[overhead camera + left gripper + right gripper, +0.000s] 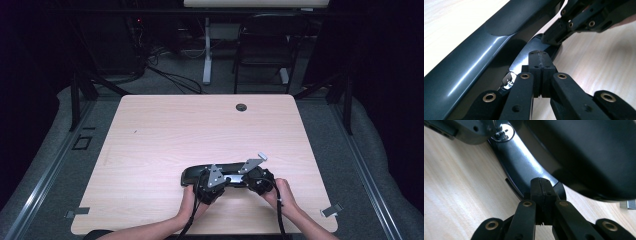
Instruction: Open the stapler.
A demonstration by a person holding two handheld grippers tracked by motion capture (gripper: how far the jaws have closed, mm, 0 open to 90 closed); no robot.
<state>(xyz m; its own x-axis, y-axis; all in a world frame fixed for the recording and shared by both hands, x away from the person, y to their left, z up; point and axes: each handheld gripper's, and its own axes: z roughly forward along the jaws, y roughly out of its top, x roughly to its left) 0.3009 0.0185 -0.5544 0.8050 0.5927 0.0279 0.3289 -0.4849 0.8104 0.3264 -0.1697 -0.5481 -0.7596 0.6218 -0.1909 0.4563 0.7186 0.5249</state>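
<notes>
A black glossy pair of wraparound glasses (197, 173) lies on the wooden table (165, 130) near its front edge. Both hands hold grippers close together just in front of it. In the left gripper view, the left gripper (539, 57) is shut, its tips lying over a thin glossy temple arm (520, 62) beside a metal hinge (508, 80); the wide front band (474, 60) runs to the left. The right gripper (541, 184) is shut too, its tips against the end of a curved temple arm (521, 162). I cannot tell whether either pinches the arm.
A round cable hole (241, 107) sits near the table's far edge. Metal clips (77, 212) (331, 210) stick out at the front corners. A black chair (265, 45) and a desk leg (207, 55) stand beyond the table.
</notes>
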